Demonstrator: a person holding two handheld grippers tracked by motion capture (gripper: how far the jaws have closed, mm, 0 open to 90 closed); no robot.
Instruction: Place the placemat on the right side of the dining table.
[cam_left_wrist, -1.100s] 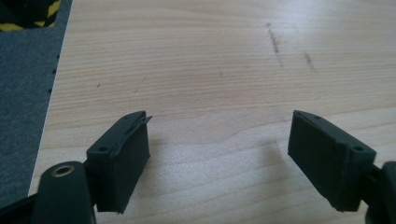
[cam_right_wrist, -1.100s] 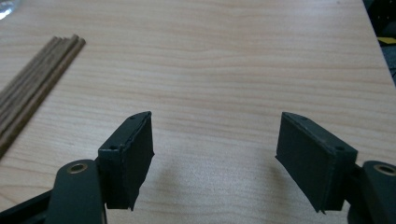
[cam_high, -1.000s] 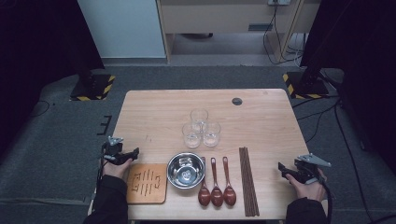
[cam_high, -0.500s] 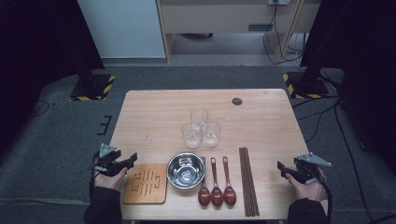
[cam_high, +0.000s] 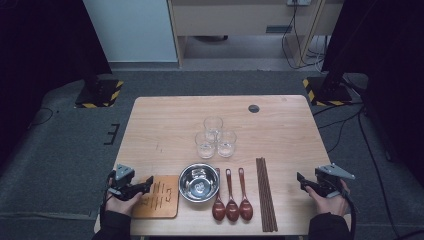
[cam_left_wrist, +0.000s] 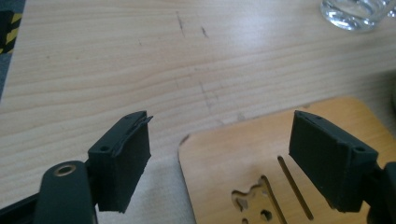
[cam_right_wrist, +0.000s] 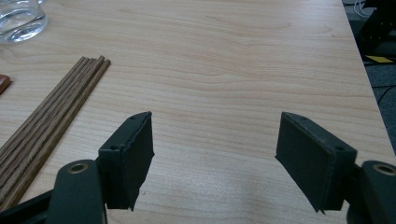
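The left hand-held gripper (cam_left_wrist: 219, 168), jaws spread after just opening, hangs over the board's (cam_left_wrist: 243, 158) corner at the surface's (cam_high: 165, 130) near left, seemingly untouched. The right hand-held gripper (cam_right_wrist: 215, 158) is spread, empty.

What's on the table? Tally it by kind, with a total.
Glasses: 3
Spoons: 3
Metal bowl: 1
Wooden board: 1
Chopstick bundle: 1 (the sticks lie too close together to count)
Total: 9
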